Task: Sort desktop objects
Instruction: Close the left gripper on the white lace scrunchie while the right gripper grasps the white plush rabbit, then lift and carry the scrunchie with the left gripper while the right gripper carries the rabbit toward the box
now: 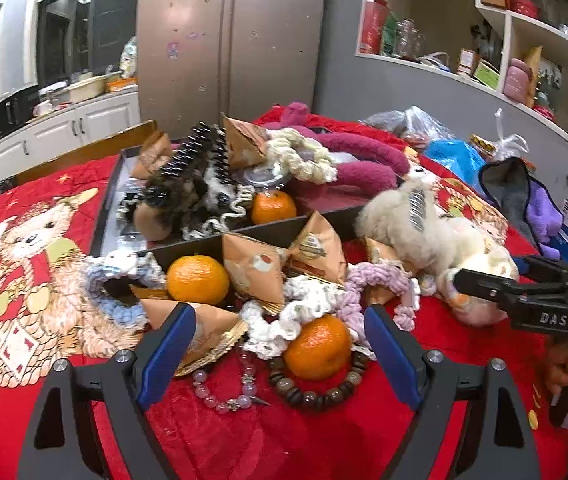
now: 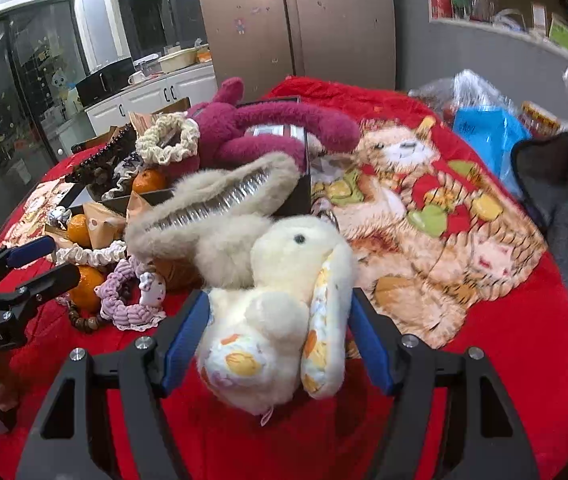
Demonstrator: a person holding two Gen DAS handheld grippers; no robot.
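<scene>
right gripper point(image 2: 280, 344), jaws closed onto a cream plush rabbit with orange-print ears point(image 2: 280, 300), held just above the red fleece bear-print blanket point(image 2: 484, 360). left gripper point(image 1: 280, 344), jaws wide and empty, over an orange mandarin point(image 1: 316, 348) and a brown wooden bead bracelet point(image 1: 316, 396). risk: the fluffy beige hair claw point(image 2: 212, 208) rests against the rabbit and may be dragged off; soft plush may slip. background: steel refrigerator point(image 1: 228, 40), white wall shelves point(image 1: 484, 20).
</scene>
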